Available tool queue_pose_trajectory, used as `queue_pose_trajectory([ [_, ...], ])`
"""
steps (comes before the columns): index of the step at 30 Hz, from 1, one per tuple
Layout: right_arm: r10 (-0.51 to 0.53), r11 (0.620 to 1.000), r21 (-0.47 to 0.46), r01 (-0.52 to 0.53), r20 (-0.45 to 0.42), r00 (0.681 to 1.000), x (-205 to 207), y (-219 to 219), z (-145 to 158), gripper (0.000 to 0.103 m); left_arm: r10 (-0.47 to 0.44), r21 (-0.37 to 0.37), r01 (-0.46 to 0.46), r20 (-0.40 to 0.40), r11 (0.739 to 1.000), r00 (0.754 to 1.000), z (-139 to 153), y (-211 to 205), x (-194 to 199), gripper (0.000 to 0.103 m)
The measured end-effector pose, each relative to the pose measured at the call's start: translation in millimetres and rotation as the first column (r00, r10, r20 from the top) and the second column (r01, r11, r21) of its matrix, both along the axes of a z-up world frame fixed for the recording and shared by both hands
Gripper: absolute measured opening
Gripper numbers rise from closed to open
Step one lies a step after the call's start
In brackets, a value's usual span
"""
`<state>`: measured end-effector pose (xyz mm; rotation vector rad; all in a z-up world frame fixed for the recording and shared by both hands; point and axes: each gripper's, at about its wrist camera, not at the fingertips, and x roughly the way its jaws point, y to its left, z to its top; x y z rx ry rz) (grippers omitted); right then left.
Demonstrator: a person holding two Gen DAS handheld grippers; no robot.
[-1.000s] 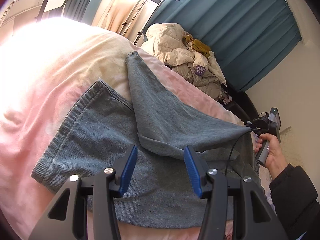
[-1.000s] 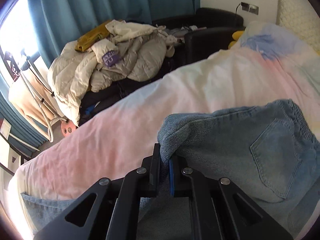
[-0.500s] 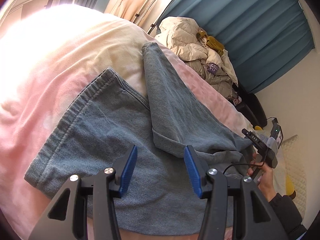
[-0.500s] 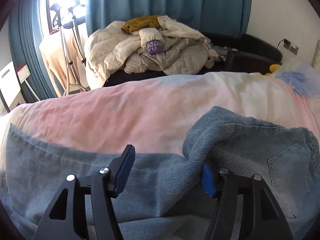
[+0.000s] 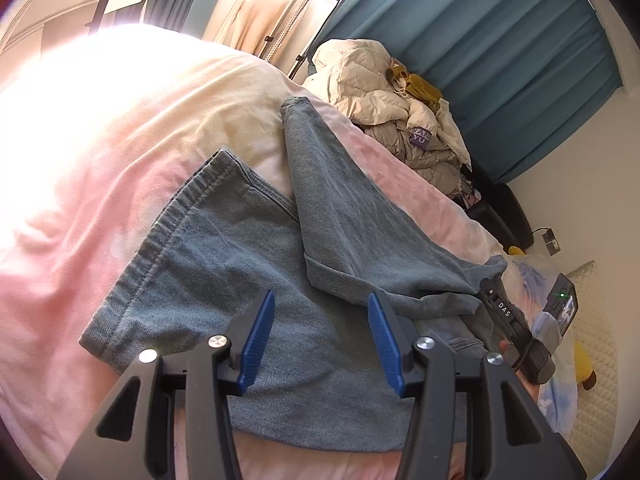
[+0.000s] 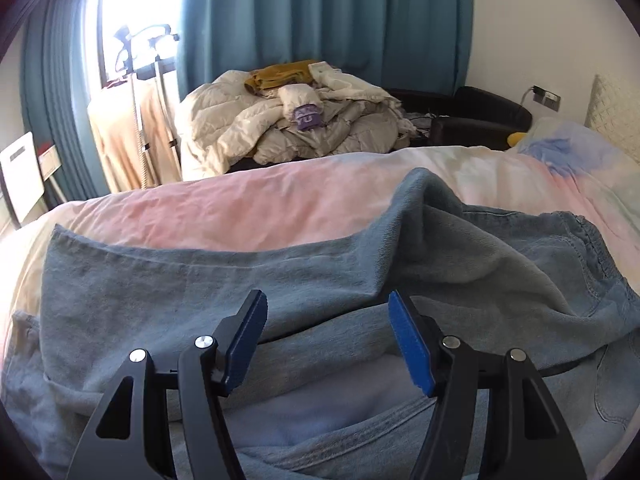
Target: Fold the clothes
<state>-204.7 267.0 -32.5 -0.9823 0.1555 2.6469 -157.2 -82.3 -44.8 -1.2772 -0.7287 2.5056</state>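
A pair of light blue jeans [image 5: 224, 264] lies on the pink bedspread [image 5: 80, 184]. One leg [image 5: 340, 208] is folded back across the other, its hem lying on the lower leg. My left gripper [image 5: 320, 336] is open and empty just above the lower leg. My right gripper [image 6: 328, 340] is open and empty over the folded leg [image 6: 200, 280], near a raised bunch of denim [image 6: 424, 200]. The right gripper also shows in the left wrist view [image 5: 508, 320] at the right, next to the bunched fold.
A pile of cream puffer jackets and clothes [image 6: 296, 128] sits on a dark sofa [image 6: 472, 116] beyond the bed. Teal curtains [image 6: 320, 12] hang behind. A clothes rack [image 5: 304, 8] stands near the window. A yellow toy [image 5: 584, 364] lies by the pillow.
My right gripper opened and let go of the jeans leg, which now lies folded over the other leg. It drew back slightly. My left gripper stayed open above the jeans.
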Motion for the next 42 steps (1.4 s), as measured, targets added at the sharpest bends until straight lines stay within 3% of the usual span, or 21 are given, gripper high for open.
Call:
queue_pose_trajectory([
  [4,0.217,0.973,-0.085,-0.215,0.019,0.976,-12,-52,-5,0.064,0.011,-0.025,-0.011,-0.014,1.000,1.000,7,-7,4,0.050],
  [9,0.433,0.888,-0.184,-0.421,0.032,0.901,-33,-137,-22,0.064,0.055,0.001,-0.055,-0.012,0.998,0.998,8,-27,4,0.050],
  [14,0.568,0.805,-0.239,-0.543,0.049,0.822,-47,-211,-49,0.063,0.147,0.018,-0.147,0.018,0.989,0.989,-3,-53,2,0.050],
  [17,0.573,0.814,-0.189,-0.550,0.099,0.814,-52,-236,-65,0.061,0.188,0.037,-0.190,0.038,0.981,0.981,-10,-64,-2,0.050],
  [19,0.560,0.827,-0.141,-0.544,0.127,0.819,-56,-240,-71,0.048,0.195,0.040,-0.196,0.044,0.980,0.980,-14,-66,-6,0.050],
  [20,0.560,0.827,-0.137,-0.545,0.126,0.819,-57,-238,-71,0.044,0.194,0.036,-0.195,0.045,0.980,0.980,-15,-64,-7,0.050],
  [22,0.567,0.821,-0.148,-0.551,0.098,0.818,-56,-228,-65,0.023,0.181,0.029,-0.182,0.045,0.983,0.982,-18,-59,-10,0.050],
  [25,0.544,0.829,-0.177,-0.530,0.034,0.839,-52,-200,-46,0.015,0.153,0.025,-0.154,0.042,0.988,0.987,-22,-49,-15,0.050],
  [30,0.421,0.855,-0.296,-0.425,-0.081,0.903,-52,-122,-17,0.014,0.084,0.061,-0.086,0.023,0.994,0.996,-23,-28,-16,0.050],
  [34,0.292,0.868,-0.395,-0.303,-0.088,0.952,-52,-51,-24,0.013,0.042,0.038,-0.043,0.003,0.998,0.999,-24,-13,-17,0.050],
  [38,0.195,0.846,-0.501,-0.182,-0.026,0.980,-46,8,-55,0.013,0.016,0.044,-0.016,0.001,0.999,1.000,-29,-3,-21,0.050],
  [42,0.149,0.778,-0.625,-0.064,0.084,0.985,-45,45,-94,0.016,-0.017,0.077,0.017,0.009,0.997,1.000,-35,7,-27,0.050],
])
